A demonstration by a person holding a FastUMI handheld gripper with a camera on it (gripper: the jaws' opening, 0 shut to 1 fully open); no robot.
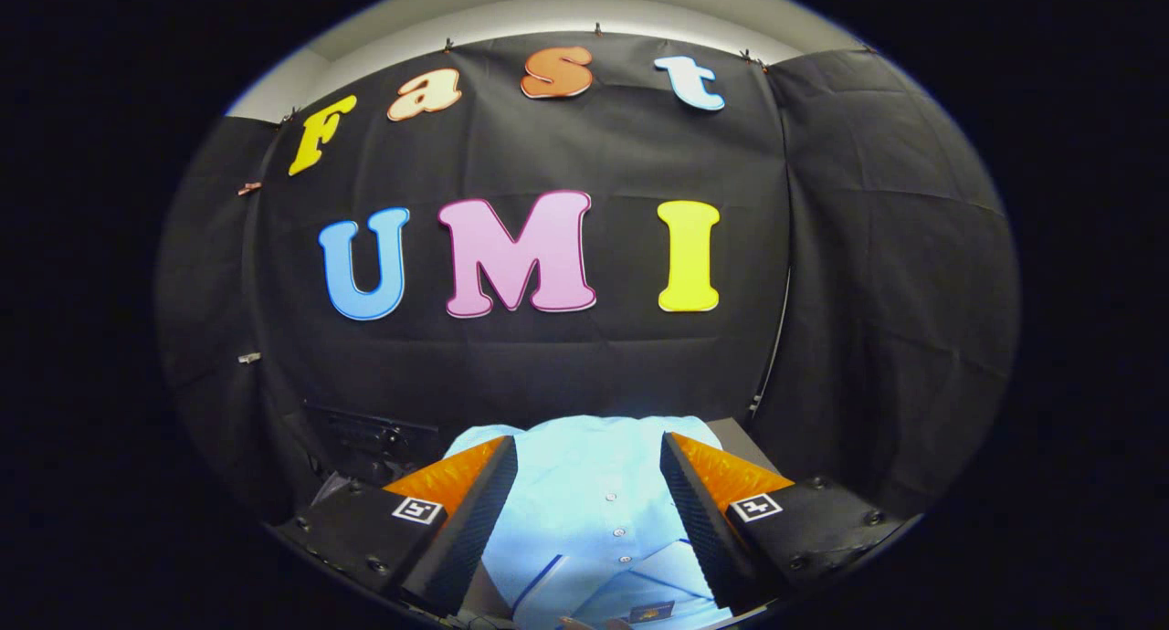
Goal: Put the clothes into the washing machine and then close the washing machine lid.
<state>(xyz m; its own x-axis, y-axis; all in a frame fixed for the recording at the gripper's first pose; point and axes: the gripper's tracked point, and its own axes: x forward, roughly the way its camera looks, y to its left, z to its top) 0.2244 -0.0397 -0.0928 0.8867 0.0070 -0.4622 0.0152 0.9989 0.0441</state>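
The black cloth wall (584, 356) is seen across the upper and middle frame. At lower centre a light blue buttoned shirt (584, 484) lies folded on a surface. The gripper (589, 470) is held above it, fingers spread apart, nothing clamped. The task is judged barely begun: the garment is not yet grasped, so loading and lid closing remain.

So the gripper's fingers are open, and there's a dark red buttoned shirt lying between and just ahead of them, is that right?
Not quite: the colour is wrong. In the gripper view, the buttoned shirt is light blue, not dark red. The rest holds: the gripper has its fingers open, and the shirt lies between and just ahead of them, in front of the booth's black cloth wall.
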